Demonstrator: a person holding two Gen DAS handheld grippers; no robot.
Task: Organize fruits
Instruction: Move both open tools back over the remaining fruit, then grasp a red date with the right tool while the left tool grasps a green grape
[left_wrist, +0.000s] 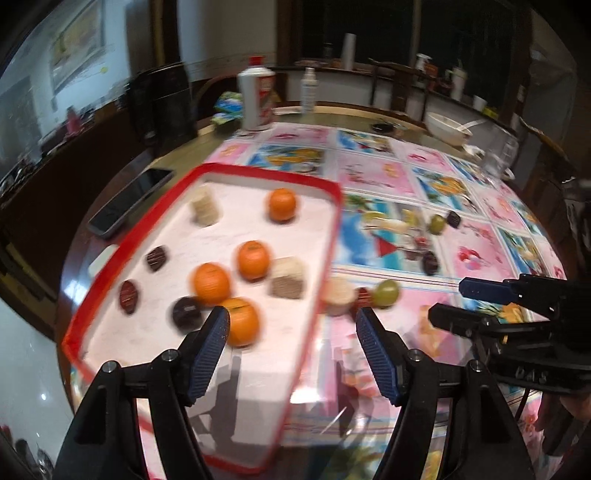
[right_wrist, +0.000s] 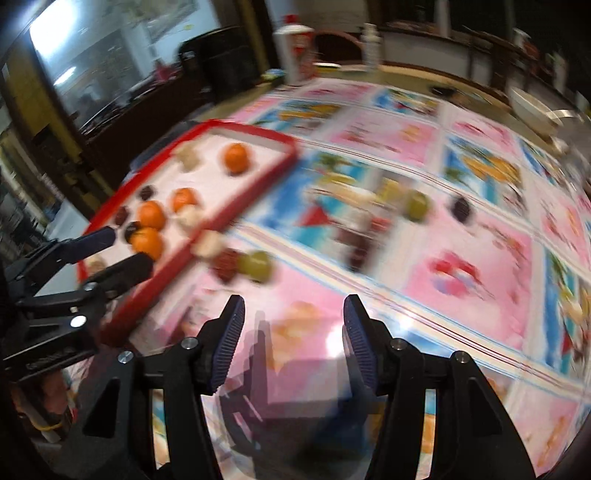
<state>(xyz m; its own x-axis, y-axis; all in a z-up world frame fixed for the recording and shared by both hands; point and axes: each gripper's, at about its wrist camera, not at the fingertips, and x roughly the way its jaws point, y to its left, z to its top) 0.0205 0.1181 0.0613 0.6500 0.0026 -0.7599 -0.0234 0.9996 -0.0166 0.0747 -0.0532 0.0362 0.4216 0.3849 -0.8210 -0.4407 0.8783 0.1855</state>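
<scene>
Four oranges, left wrist view: round orange fruits (left_wrist: 211, 283) lie in the red-rimmed white tray (left_wrist: 328, 236) with dark plums and pale blocks.
Left gripper (left_wrist: 291, 328): fingers spread apart, empty, hovering over the tray's near right edge.
Loose fruit: a green round grape-like fruit (left_wrist: 386, 292) lies on the pink-and-blue patterned worktop (left_wrist: 480, 254) just outside the tray, beside a small red fruit (left_wrist: 362, 296).
Right wrist view, right gripper (right_wrist: 293, 317): fingers apart, holding nothing, above bare worktop; the picture is blurred.
Farther fruit: another green fruit (right_wrist: 416, 205) and a dark plum (right_wrist: 461, 209) lie well apart from the tray.
Step, as judged: between picks, part of the fruit gathered.
Next move: probably to close on the nearest green fruit and carry it over the rim.
</scene>
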